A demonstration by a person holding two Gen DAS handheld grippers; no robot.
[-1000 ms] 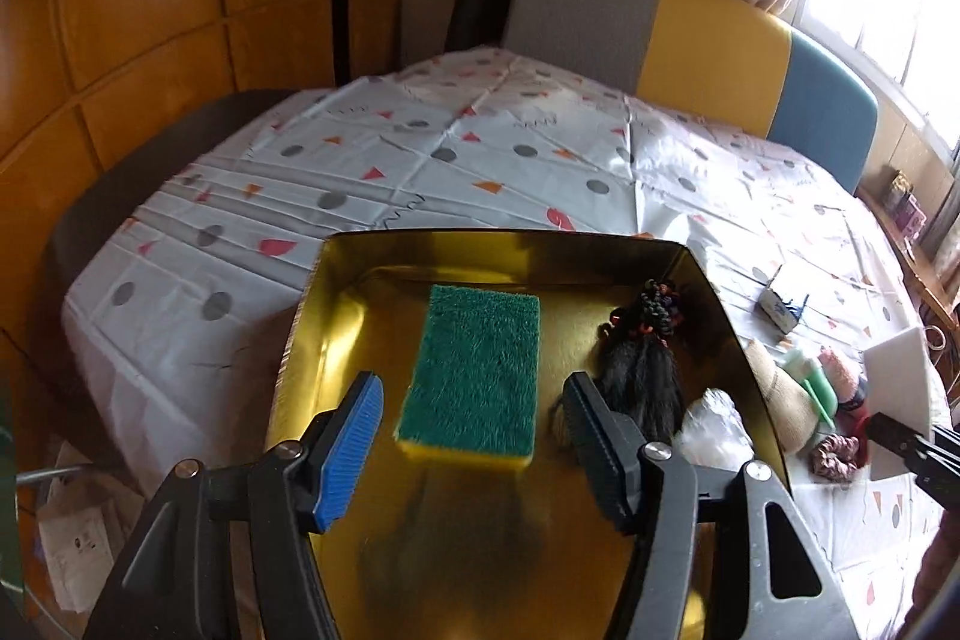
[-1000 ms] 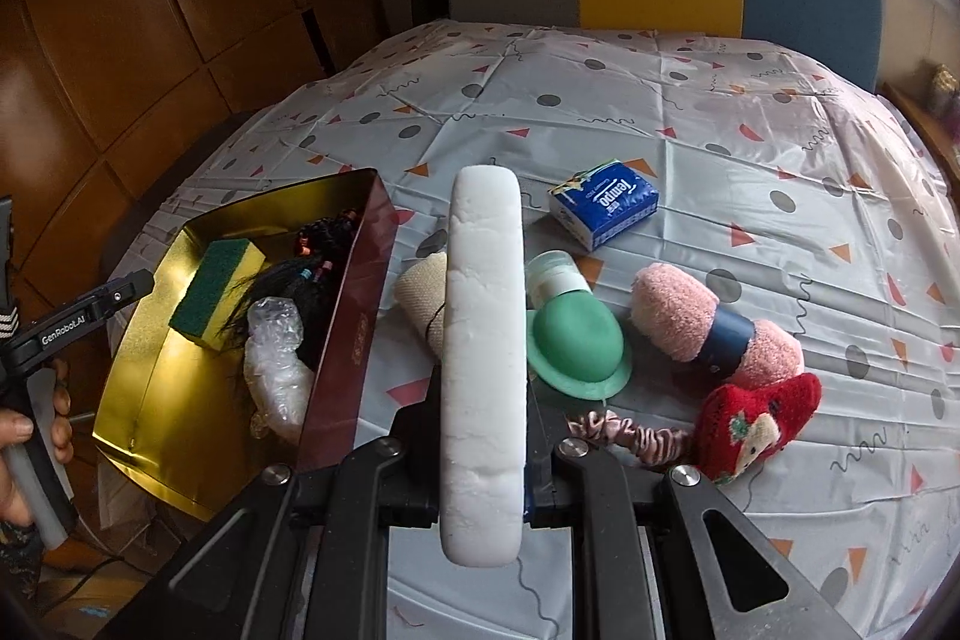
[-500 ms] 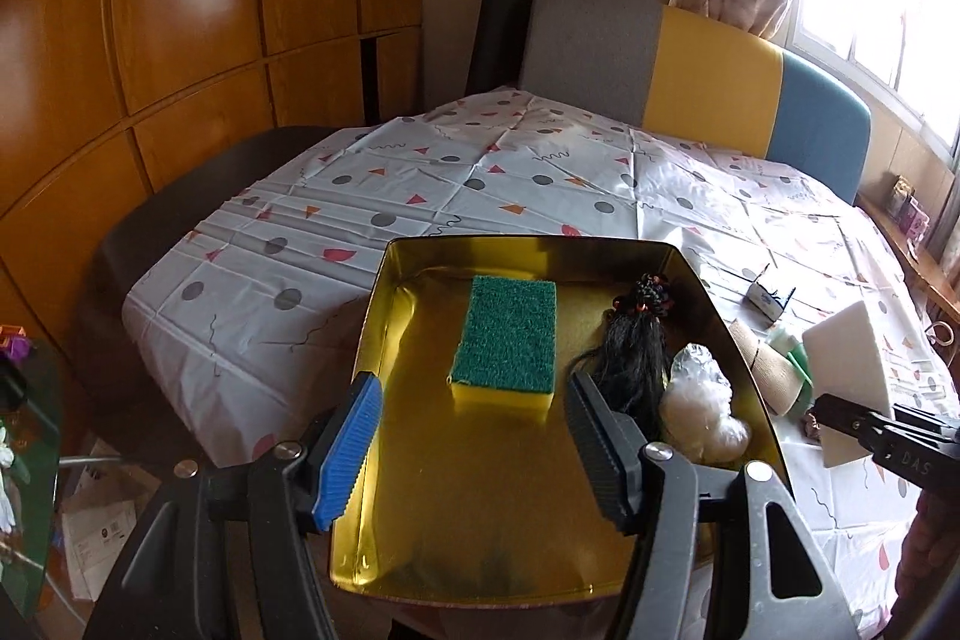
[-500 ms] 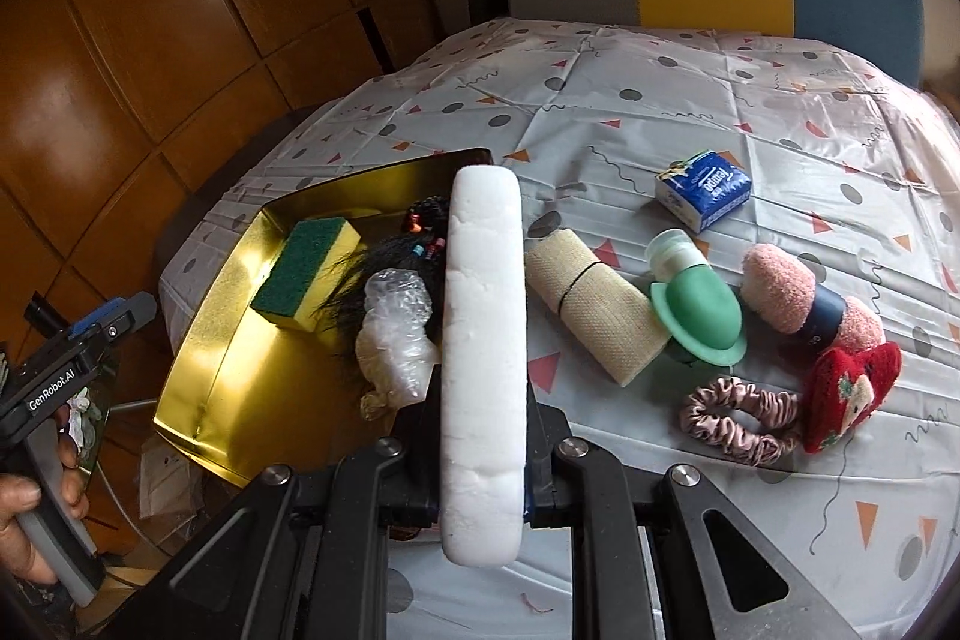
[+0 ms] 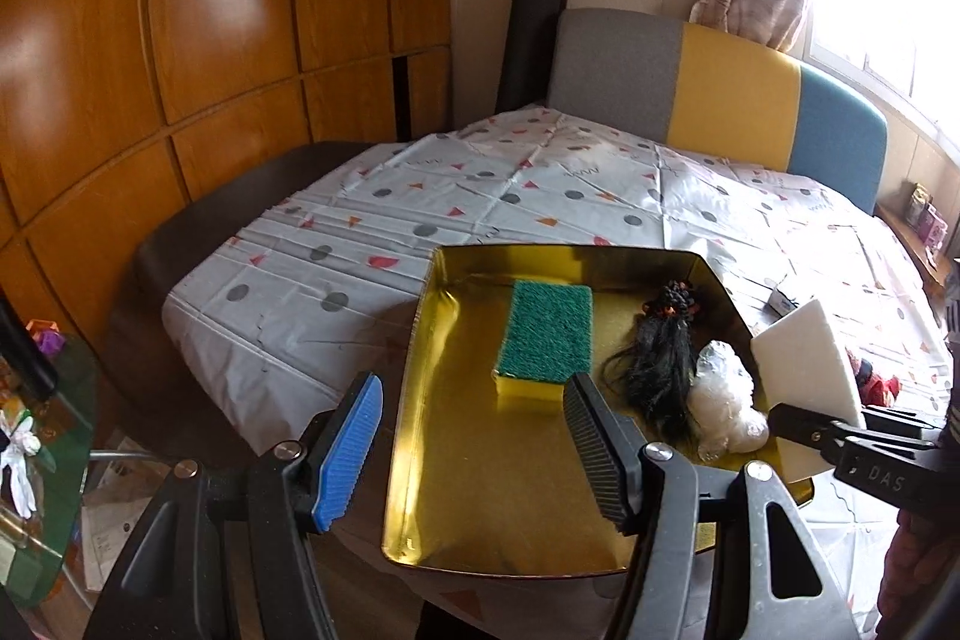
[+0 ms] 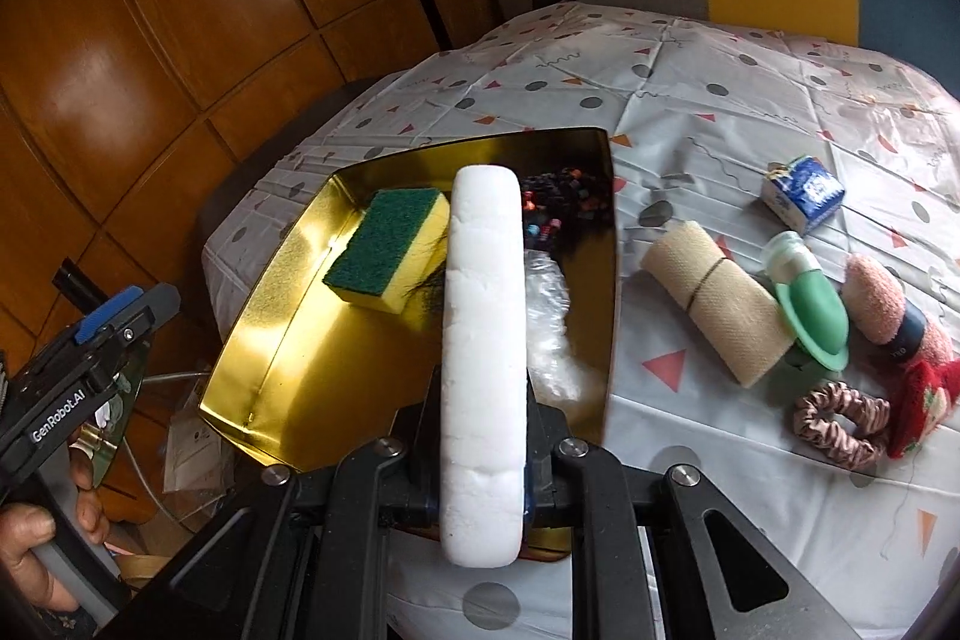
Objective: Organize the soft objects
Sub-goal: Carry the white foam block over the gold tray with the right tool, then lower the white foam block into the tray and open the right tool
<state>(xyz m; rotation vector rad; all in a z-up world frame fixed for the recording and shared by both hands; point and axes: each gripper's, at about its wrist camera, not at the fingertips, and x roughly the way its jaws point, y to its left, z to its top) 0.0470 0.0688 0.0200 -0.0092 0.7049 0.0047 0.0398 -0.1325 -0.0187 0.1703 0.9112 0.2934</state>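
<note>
The white sponge (image 6: pixel 483 358), clamped edge-up in the right gripper (image 6: pixel 483 454), is seemingly held over the gold tray (image 6: pixel 282 316); the left gripper (image 5: pixel 471 451) is gaping, empty.

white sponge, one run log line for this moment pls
white sponge | shut in right gripper, above gold tray | left gripper open, empty

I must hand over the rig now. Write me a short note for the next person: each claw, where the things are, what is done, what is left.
Left claw: open, empty, at the near end of the gold tray.
Right claw: shut on the white foam, held over the tray's right side.
Done: sponge, black hair piece and clear plastic wad lie in the tray.
Left: put the foam in, then the beige roll, green cap, pink roll, scrunchie, red plush and tissue pack, all on the tablecloth.
</note>
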